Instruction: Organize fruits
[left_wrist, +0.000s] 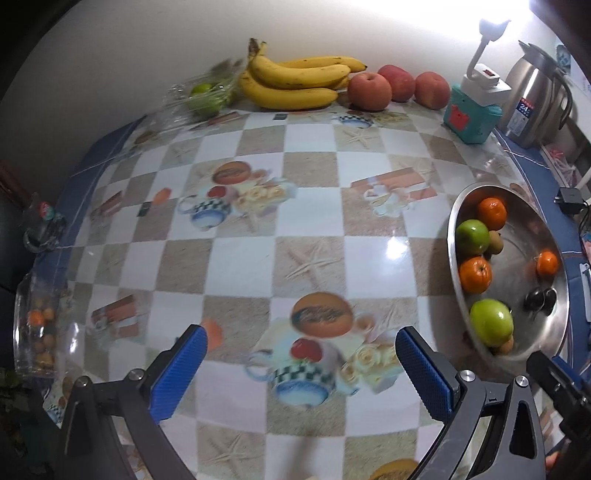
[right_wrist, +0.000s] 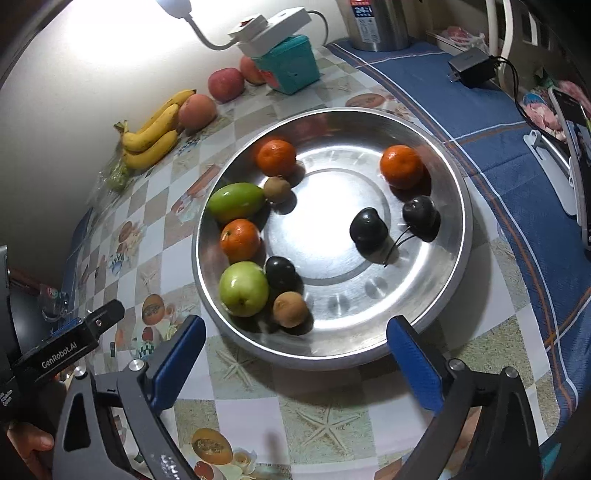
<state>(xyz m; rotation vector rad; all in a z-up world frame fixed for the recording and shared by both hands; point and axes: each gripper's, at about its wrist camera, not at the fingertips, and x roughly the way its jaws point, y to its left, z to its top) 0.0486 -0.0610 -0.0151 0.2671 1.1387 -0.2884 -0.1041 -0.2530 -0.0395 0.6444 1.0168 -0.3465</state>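
Observation:
A round steel basin (right_wrist: 436, 317) holds three oranges (right_wrist: 276, 157), two green apples (right_wrist: 243, 288), small brown kiwis (right_wrist: 290, 309) and dark cherries (right_wrist: 368, 229). My right gripper (right_wrist: 295, 363) hangs open just short of the basin's near rim, nothing between its blue pads. My left gripper (left_wrist: 301, 373) is open over the checked tablecloth, left of the same basin (left_wrist: 554, 325), its jaws empty. At the back by the wall lie a bunch of bananas (left_wrist: 295, 83) and three reddish apples (left_wrist: 369, 91).
A clear bag with a green fruit (left_wrist: 201, 94) lies left of the bananas. A teal box with a white lamp (left_wrist: 474, 107) and a steel flask (left_wrist: 535, 99) stand back right. A glass dish (left_wrist: 35, 328) sits at the table's left edge. A charger (right_wrist: 471, 66) rests on the blue cloth.

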